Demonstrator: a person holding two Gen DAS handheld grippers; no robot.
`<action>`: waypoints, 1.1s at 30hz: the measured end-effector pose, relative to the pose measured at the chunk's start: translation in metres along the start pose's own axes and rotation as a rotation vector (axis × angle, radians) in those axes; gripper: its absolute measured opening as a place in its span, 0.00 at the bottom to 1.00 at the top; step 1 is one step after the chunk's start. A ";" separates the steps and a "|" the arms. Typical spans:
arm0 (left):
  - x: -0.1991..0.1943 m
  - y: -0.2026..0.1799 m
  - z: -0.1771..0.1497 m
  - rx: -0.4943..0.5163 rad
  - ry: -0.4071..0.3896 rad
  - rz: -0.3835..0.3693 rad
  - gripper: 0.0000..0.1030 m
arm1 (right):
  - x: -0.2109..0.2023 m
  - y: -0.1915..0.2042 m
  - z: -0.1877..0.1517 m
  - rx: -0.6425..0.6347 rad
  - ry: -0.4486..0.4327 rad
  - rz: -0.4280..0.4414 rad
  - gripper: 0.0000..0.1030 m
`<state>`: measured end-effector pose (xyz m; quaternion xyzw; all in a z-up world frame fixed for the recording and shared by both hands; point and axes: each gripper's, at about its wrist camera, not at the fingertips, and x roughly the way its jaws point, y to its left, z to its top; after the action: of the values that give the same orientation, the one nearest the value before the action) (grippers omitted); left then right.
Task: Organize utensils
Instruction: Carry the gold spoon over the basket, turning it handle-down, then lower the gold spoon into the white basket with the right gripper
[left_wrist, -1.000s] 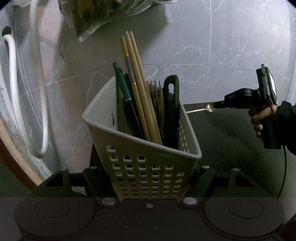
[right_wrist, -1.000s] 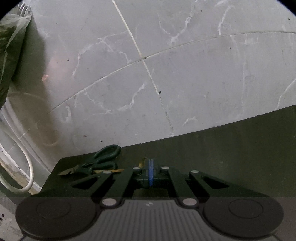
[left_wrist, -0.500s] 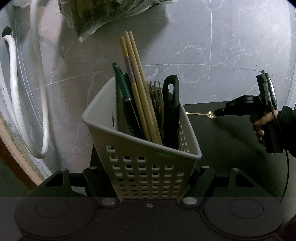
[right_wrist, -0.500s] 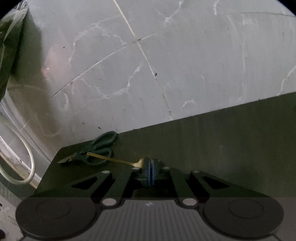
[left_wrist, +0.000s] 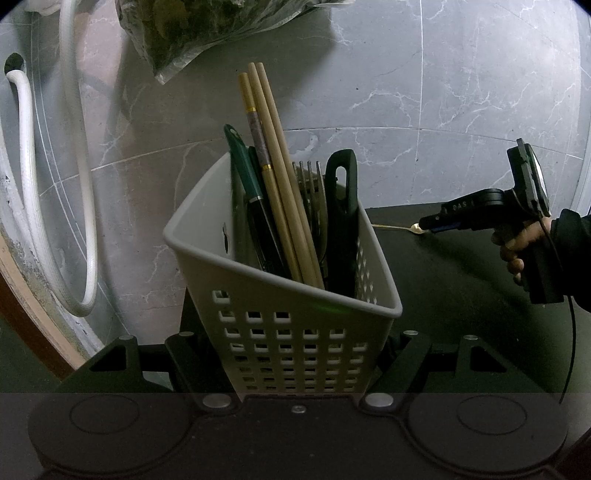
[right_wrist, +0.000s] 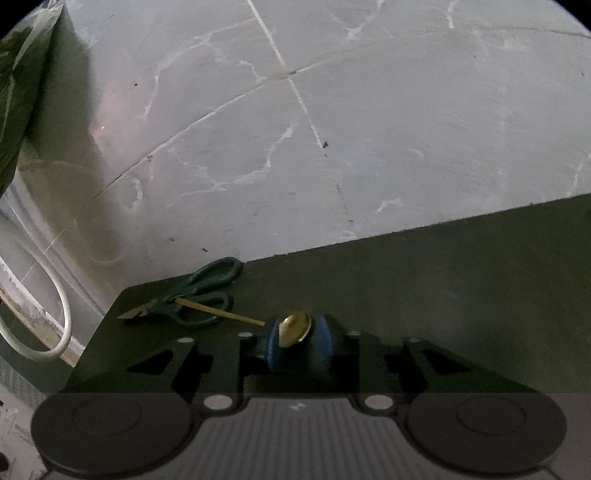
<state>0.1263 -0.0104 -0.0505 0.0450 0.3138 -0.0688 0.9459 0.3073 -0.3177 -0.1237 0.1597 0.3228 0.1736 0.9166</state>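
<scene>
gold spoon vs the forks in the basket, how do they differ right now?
The gold spoon lies flat on the dark table; the forks stand upright, tines up, in the white basket. The spoon is gold, the forks silver. The spoon's handle rests across the green scissors; the forks are packed between chopsticks and a black handle. Both are metal.

You have one basket (left_wrist: 295, 332) holding three chopsticks (left_wrist: 280, 184), two forks (left_wrist: 312, 184) at twelve o'clock; one gold spoon (right_wrist: 293, 326) and one pair of scissors (right_wrist: 199, 295) at ten o'clock.
</scene>
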 end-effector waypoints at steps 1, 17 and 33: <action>0.000 0.000 0.000 0.000 0.000 0.000 0.74 | -0.001 0.003 0.001 -0.021 -0.005 -0.003 0.34; -0.002 0.000 -0.001 -0.002 -0.007 0.002 0.74 | 0.054 0.069 0.039 -0.655 0.277 0.089 0.28; -0.002 0.000 -0.001 0.000 -0.013 0.002 0.74 | 0.046 0.075 0.044 -0.657 0.330 0.118 0.03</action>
<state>0.1238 -0.0105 -0.0503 0.0448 0.3075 -0.0681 0.9480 0.3531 -0.2394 -0.0850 -0.1549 0.3835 0.3440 0.8430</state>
